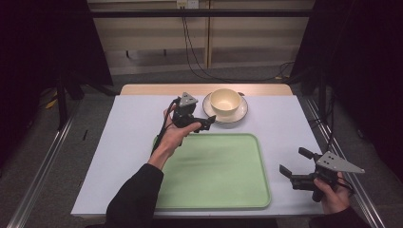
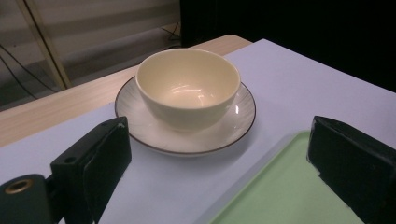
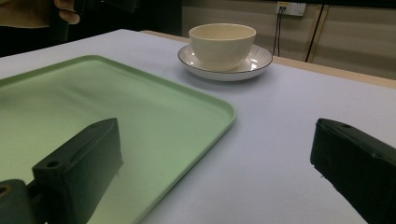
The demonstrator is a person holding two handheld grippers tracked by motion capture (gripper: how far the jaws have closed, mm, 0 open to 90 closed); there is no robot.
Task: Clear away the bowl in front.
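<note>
Overhead, a person's left hand (image 1: pixel 177 133) holds the left gripper (image 1: pixel 209 121) just short of a cream bowl (image 1: pixel 226 101), which sits upright and empty on a white saucer with a dark rim (image 1: pixel 240 113). From the left gripper's own view, its two black jaws stand wide apart with nothing between them; the bowl (image 2: pixel 188 87) and saucer (image 2: pixel 187 140) lie straight ahead, near but not touched. A pale green tray (image 1: pixel 214 171) lies empty on the lavender table cover (image 1: pixel 128 123), below and to the right of this gripper. The right gripper (image 1: pixel 293 162), held in the right hand (image 1: pixel 332 194), hovers just off the tray's right edge, jaws also spread and empty, well apart from the bowl (image 3: pixel 222 45) beyond it.
</note>
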